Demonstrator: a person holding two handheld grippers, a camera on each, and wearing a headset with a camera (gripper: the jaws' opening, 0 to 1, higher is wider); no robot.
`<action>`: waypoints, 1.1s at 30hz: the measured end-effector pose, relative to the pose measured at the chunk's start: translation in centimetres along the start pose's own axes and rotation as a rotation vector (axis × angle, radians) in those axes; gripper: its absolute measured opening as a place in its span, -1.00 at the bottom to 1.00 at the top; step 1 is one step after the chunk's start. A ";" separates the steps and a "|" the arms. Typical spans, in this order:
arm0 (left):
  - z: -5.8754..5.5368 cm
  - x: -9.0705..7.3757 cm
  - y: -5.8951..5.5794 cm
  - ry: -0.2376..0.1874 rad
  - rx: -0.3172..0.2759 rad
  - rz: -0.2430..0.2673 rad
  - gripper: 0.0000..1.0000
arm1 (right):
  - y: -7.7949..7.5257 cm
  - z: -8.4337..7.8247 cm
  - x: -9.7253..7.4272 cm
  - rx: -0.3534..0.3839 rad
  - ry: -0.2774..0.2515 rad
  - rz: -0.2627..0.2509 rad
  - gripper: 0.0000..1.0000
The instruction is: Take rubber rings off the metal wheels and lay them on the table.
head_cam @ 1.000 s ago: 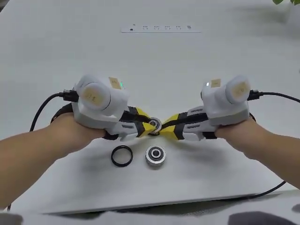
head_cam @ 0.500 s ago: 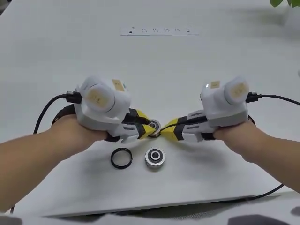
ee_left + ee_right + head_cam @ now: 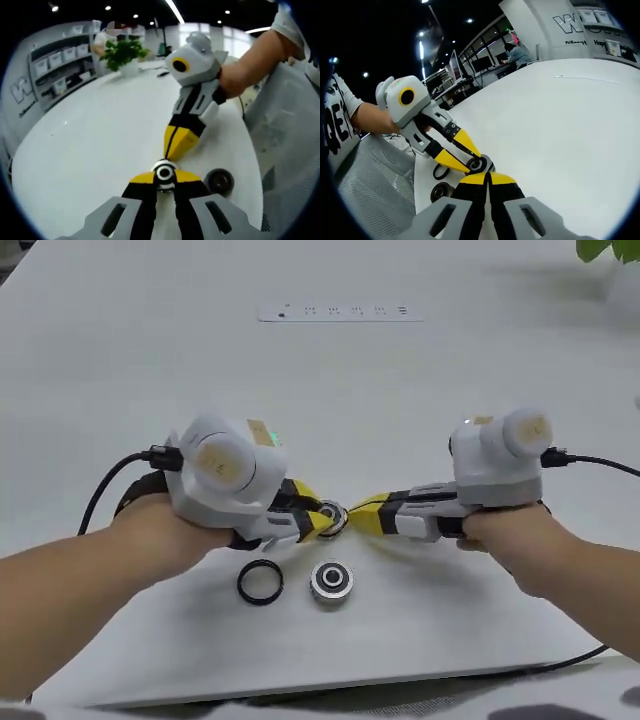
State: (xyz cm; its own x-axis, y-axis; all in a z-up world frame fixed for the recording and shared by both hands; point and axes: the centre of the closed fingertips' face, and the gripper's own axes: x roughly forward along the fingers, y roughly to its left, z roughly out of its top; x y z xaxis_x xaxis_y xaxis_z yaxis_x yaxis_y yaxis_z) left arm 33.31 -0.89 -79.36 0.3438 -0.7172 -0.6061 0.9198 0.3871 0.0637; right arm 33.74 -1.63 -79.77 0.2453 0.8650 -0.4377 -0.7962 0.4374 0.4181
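Metal wheel (image 3: pixel 165 172) clamped in left tongs (image 3: pixel 165 180), right tongs (image 3: pixel 489 176) closed against its rim

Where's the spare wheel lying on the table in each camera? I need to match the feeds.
Head view: loose wheel below centre, right of the black ring.
Left gripper view: loose wheel lower right, beside the left fingers.
Right gripper view: loose wheel lower left, beside the right fingers.
Shared landmark: the held wheel in the left fingers.
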 end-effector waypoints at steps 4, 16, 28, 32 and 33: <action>0.0 0.0 0.0 0.005 -0.005 0.006 -0.75 | 0.2 0.1 0.0 0.002 0.002 -0.001 -1.00; 0.0 0.1 0.2 0.016 -0.010 0.020 -0.76 | 0.6 0.4 -0.1 0.022 0.005 0.013 -1.00; 0.1 0.1 0.0 0.015 -0.017 0.024 -0.76 | 1.2 0.5 0.1 0.006 0.014 0.032 -1.00; 0.1 0.1 -0.1 0.015 -0.016 0.024 -0.76 | 1.3 0.5 0.1 0.005 0.014 0.041 -1.00; 0.1 0.0 -0.1 0.015 -0.016 0.025 -0.76 | 1.3 0.5 0.1 0.005 0.014 0.041 -1.00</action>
State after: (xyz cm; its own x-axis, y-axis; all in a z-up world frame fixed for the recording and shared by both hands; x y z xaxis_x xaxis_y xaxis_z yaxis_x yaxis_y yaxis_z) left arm 33.26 -1.02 -79.32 0.3634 -0.6988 -0.6161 0.9079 0.4140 0.0660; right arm 33.05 -0.82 -78.90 0.2048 0.8790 -0.4307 -0.8027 0.4026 0.4399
